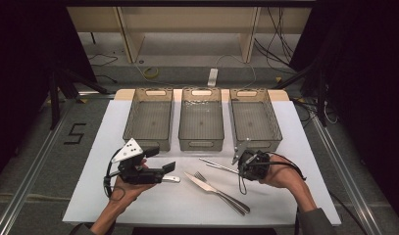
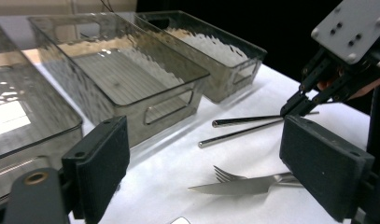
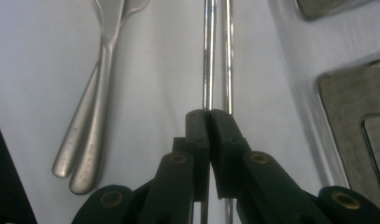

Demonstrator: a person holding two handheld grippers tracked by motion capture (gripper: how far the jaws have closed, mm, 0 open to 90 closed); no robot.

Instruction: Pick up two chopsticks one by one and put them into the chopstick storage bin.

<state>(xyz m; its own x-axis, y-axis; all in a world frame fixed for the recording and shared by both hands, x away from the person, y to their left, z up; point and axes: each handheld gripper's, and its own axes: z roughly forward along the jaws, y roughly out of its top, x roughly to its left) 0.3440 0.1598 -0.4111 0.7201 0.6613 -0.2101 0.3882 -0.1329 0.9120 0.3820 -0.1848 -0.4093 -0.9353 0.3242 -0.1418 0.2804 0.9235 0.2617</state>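
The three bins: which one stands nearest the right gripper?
The rightmost bin: its front corner sits just beyond the right gripper; the middle and left bins are farther.

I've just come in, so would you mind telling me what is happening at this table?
A person holds a gripper in each hand over a white table. The right gripper has its jaws shut on one of two metal chopsticks lying in front of three empty bins. The left gripper is open, holding nothing, to the left of a knife and fork that lie together on the table.
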